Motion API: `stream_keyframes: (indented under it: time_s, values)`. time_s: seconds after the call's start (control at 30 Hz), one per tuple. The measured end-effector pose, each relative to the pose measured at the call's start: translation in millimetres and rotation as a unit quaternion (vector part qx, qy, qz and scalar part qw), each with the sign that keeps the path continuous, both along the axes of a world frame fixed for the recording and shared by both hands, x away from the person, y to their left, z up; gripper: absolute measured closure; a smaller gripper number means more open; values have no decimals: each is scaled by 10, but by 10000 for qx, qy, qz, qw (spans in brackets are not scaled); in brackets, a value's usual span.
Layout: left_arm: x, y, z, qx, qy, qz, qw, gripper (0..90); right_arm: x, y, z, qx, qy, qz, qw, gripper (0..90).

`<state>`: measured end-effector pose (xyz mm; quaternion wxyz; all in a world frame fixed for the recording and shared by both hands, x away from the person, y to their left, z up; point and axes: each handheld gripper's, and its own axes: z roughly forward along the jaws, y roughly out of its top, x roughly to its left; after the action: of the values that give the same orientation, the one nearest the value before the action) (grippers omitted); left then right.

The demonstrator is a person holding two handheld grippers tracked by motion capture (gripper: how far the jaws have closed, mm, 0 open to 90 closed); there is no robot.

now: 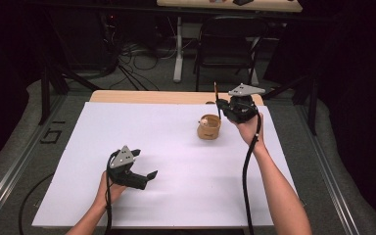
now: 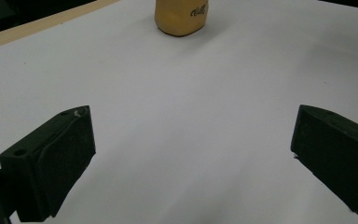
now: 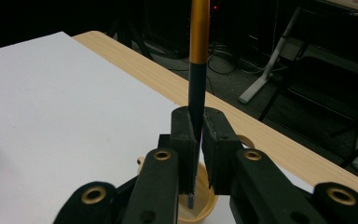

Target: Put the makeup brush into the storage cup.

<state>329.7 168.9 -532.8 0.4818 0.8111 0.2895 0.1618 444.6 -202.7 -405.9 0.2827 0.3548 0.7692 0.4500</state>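
Hard to make out: the pen's top end is cut off by the upper edge of the right gripper view, and its tip drops behind the jaws, w/ just a sliver showing above the cup below. In the high view the pen is a thin dark stick, detail lost. The cup's upper part is cut off at the top of the left gripper view, and the black scribble on its wall can't be read. Something pale sits inside the cup in the high view, too small to tell what.

Right gripper is held up off the surface, at approx 2 o'clock from the sheet's centre. Its jaws are closed tight on the pen, which stands near upright between them, rising to 12 o'clock in the right gripper view. The cup sits on the white sheet just beside that gripper, at its 8 o'clock.

Left gripper is low over the sheet at approx 7 o'clock from centre, jaws spread wide, nothing between them. The cup lies well ahead of them, at 12 o'clock in the left gripper view.

Pen: black lower barrel, orange-gold upper barrel. Cup: small, tan-yellow, rounded base.
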Motion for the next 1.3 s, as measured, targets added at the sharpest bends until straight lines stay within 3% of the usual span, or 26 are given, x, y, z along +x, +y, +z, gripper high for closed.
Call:
stream_keyframes:
  time_s: [0.73, 1.3]
  values:
    - [-1, -2, 0, 3, 4, -13, 10000, 0, 215, 54, -121, -45, 138, -201, 9997, 838]
    - [-3, 1, 2, 12, -9, -13, 10000, 0, 333, 180, -275, -182, 348, -174, 9991, 837]
